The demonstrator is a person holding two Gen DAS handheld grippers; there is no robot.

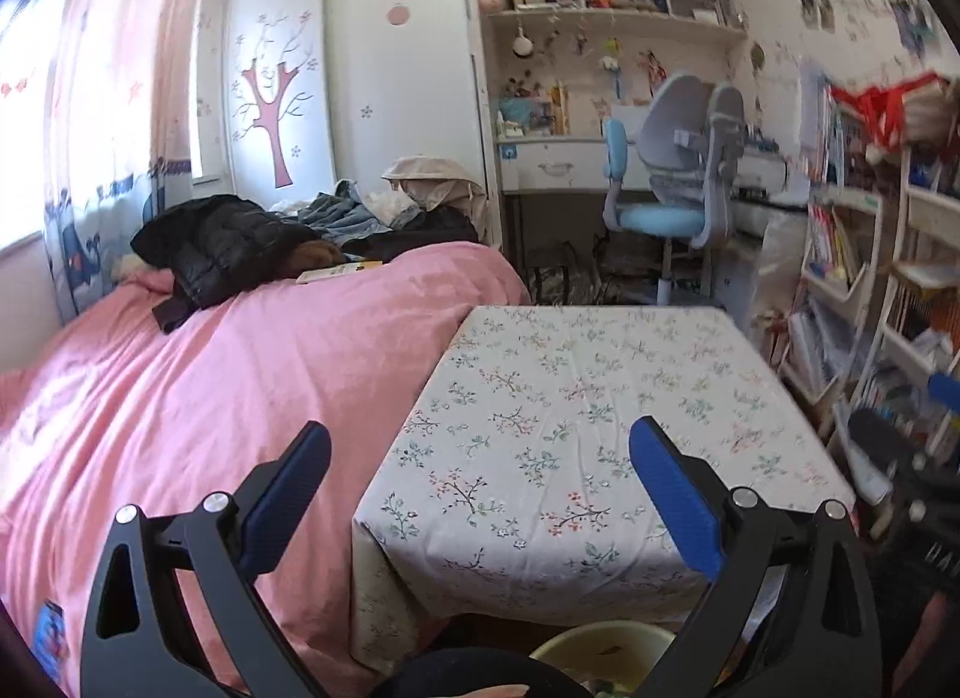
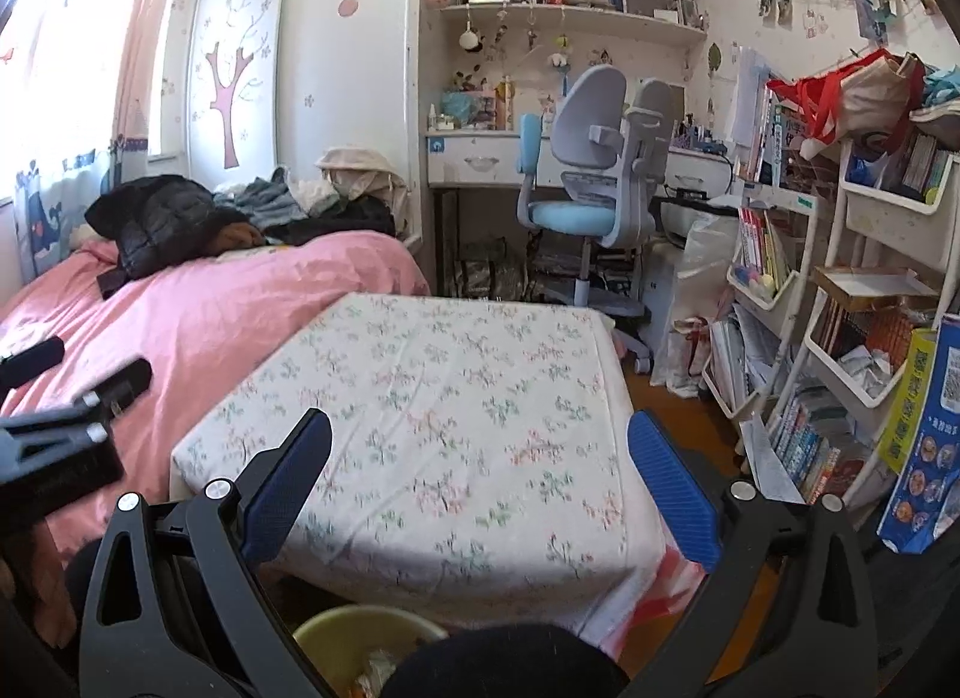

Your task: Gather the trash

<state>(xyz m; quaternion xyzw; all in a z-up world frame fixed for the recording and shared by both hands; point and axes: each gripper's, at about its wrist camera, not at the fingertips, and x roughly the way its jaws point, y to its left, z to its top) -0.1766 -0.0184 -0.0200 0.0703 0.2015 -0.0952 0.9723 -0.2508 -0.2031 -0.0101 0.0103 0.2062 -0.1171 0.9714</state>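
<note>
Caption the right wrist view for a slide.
Open right gripper above a floral-clothed table, yellow bin below.

We only get the rim of the yellow bin [image 2: 366, 635] below the floral table [image 2: 456, 398]; its contents are mostly hidden, too blurry to identify.

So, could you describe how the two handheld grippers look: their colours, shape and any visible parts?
Both look alike. The left gripper has two blue, ribbed finger pads on black, angular linkage arms with triangular cut-outs and silver round pivot screws. The right gripper shows the same blue pads, black frame and silver screws. No cables are visible.
</note>
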